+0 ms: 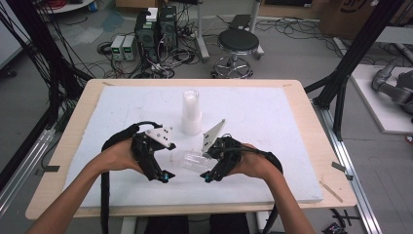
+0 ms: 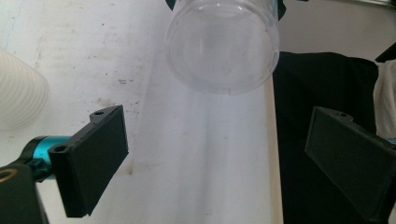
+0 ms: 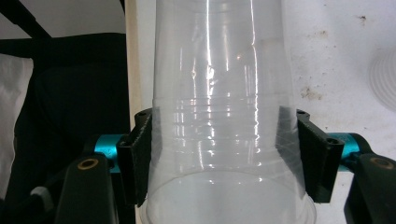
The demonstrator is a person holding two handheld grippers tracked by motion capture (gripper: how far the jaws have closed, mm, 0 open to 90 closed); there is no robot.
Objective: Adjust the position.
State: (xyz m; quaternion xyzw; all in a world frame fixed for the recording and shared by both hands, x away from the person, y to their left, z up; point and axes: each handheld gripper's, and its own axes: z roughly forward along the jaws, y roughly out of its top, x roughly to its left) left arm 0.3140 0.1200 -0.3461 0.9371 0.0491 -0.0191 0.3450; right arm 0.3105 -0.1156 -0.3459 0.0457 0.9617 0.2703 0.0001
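One clear cup clamped in right hand-held gripper; left hand-held gripper gapes; one white stack.

Table: you work on a wooden top under a white foam sheet.
Stool: at your twelve o'clock, beyond the table.
Power supplies: at your eleven o'clock, among floor cables.

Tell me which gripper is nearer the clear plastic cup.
Right. The right gripper has its jaws clamped on the clear plastic cup; the left gripper is open, apart from the cup, facing its bottom end.
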